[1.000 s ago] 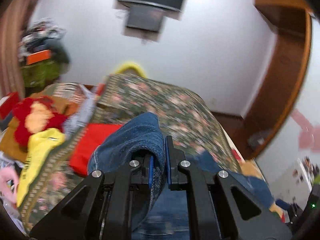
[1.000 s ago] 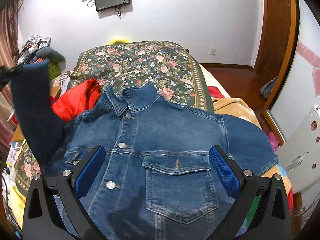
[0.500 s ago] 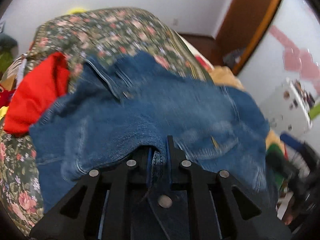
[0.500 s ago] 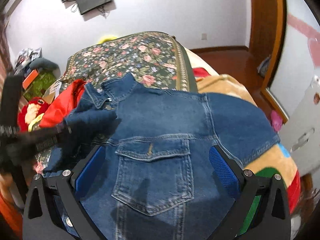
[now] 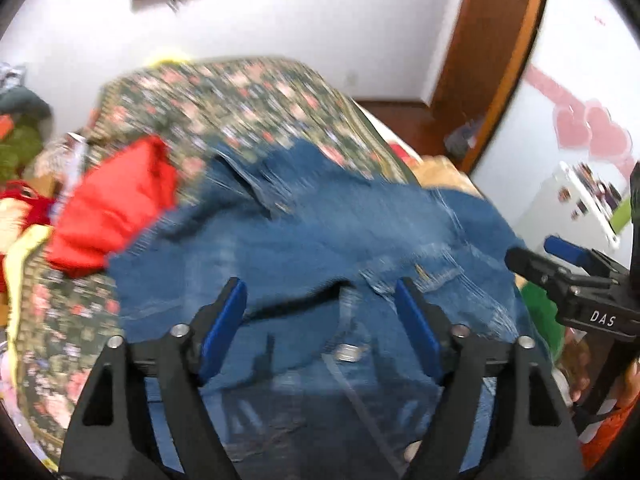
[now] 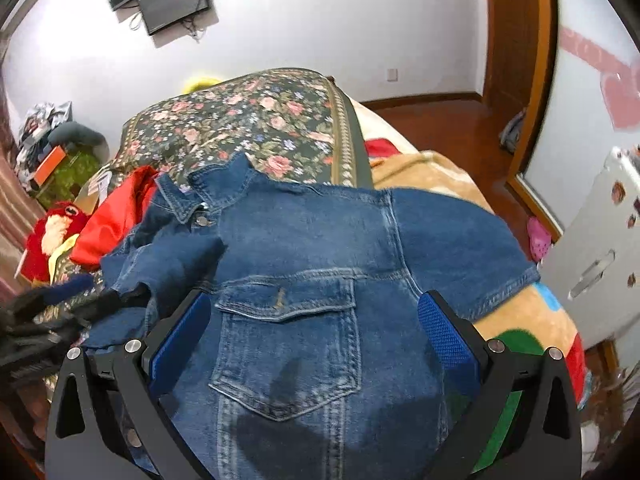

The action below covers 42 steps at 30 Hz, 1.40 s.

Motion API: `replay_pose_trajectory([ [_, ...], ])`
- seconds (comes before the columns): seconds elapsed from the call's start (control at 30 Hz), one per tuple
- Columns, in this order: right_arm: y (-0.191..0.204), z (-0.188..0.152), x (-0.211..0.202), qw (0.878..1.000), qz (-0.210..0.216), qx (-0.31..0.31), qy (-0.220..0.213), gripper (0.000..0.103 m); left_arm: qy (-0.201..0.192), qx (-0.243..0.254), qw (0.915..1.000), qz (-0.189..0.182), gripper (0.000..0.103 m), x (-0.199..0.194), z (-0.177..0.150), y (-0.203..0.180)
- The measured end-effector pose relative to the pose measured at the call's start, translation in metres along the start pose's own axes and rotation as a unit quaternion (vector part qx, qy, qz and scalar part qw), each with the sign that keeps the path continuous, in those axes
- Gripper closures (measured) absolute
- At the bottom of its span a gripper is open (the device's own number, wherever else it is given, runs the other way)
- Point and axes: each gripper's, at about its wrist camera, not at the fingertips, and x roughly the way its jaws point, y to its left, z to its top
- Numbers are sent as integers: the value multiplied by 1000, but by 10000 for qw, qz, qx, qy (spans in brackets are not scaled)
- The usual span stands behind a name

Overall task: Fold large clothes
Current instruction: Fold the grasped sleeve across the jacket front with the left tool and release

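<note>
A blue denim jacket (image 6: 320, 248) lies front up on the bed, collar at the far end; its left sleeve (image 6: 168, 256) is folded in over the chest. The jacket also shows, blurred, in the left wrist view (image 5: 304, 248). My left gripper (image 5: 320, 320) is open and empty just above the jacket's left front. It also appears blurred at the left of the right wrist view (image 6: 48, 312). My right gripper (image 6: 312, 332) is open and empty over the chest pocket (image 6: 284, 340); it also shows at the right edge of the left wrist view (image 5: 568, 272).
The bed has a dark floral cover (image 6: 256, 120). A red garment (image 6: 116, 216) lies left of the jacket, with a red and yellow pile (image 6: 48, 236) beyond. A tan blanket (image 6: 432, 176) lies under the jacket's right side. A wooden door frame (image 6: 520, 60) stands at right.
My left gripper carried the sleeve from high on the left down across the jacket's front, then opened and let it go. My right gripper stayed open over the pocket.
</note>
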Motion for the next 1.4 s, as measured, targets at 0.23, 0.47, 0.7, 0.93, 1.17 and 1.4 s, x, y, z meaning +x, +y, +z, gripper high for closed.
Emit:
replay_pose_trajectory([
  [0.23,55,13,-4,9970,169,-727,-205,0,-584,-444,9934,878,13,-46,-14,69],
  [0.47,136,4,23,9762,413,-2129,-18,0,-330,-1130,9848,1274,13,-49,-56,131],
  [0.7,191,-15,84,9447,538,-3137,787,0,71,-1822,9725,1452,13,-42,-109,175],
  [0.93,210,-22,136,9211,209,-3661,1310,2,338,-2421,9579,1504,13,-38,-147,206],
  [1.17,209,-12,150,9273,493,-3439,1396,40,550,-2685,9492,1547,13,-30,-158,218],
  [1.4,197,6,131,9459,960,-2916,1050,84,557,-2519,9550,1464,13,-25,-147,207],
])
